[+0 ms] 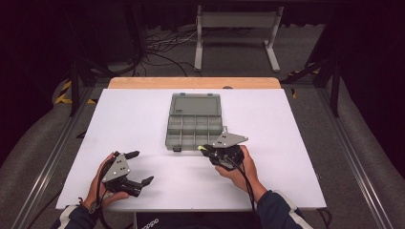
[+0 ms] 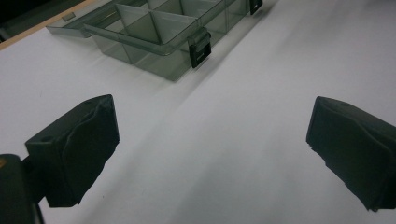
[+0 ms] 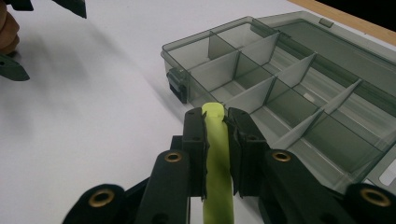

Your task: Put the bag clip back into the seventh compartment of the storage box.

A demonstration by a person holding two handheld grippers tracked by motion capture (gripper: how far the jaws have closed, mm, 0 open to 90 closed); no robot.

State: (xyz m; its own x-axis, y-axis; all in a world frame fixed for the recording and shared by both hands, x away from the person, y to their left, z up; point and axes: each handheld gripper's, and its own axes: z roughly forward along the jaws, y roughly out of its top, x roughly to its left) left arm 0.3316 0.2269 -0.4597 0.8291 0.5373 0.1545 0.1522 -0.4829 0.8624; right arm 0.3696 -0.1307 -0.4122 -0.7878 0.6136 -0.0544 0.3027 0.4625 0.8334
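While my right gripper (image 3: 215,140) pinches the green stick (image 3: 217,158), I should lower it squarely into the organizer box (image 3: 299,88)'s near compartment; left gripper (image 1: 128,171) gapes empty.

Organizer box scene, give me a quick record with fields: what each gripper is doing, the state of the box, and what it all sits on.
right gripper: shut on a yellow-green stick, at the box's near edge
left gripper: open, holding nothing, apart from the box
organizer box: smoky clear plastic, lid open and laid flat behind it
compartments: divided; the visible ones look empty
latches: dark, on the near wall, undone
surface: white board on a wooden table
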